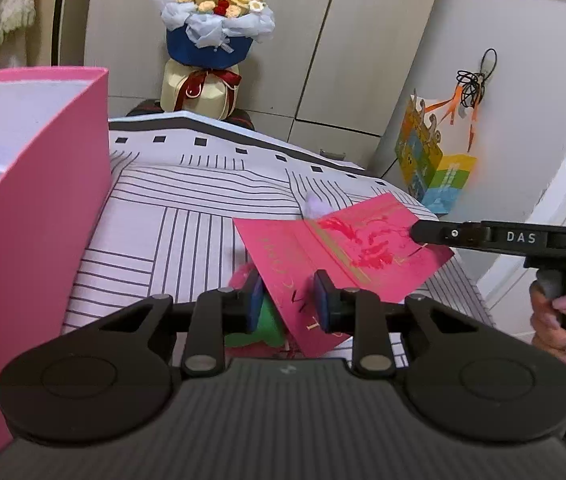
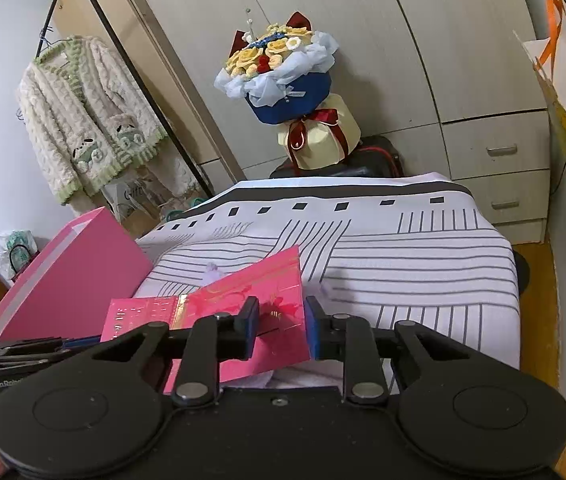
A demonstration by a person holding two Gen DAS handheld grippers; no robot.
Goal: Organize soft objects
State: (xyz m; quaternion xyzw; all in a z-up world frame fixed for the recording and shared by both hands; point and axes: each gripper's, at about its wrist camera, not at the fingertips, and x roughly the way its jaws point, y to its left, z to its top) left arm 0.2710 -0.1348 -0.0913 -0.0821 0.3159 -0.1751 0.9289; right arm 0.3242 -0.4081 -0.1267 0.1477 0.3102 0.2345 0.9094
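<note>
A flat pink card folder [image 1: 347, 256] with red and gold print lies on the striped table cloth [image 1: 187, 216], raised off it. It also shows in the right wrist view [image 2: 243, 300]. My left gripper [image 1: 289, 300] is open, its jaws either side of the folder's near corner. A green and pink soft toy [image 1: 267, 320] lies under the folder there. A pale lilac soft thing [image 1: 317, 206] peeks out behind the folder. My right gripper [image 2: 281, 330] is open around the folder's right edge; it shows from the side in the left wrist view [image 1: 419, 234].
A tall pink box [image 1: 39, 216] stands open at the left with soft items inside. A yarn flower bouquet [image 1: 213, 36] stands beyond the table. A colourful paper bag [image 1: 431, 160] hangs at the right. A cardigan [image 2: 87, 116] hangs on a rack.
</note>
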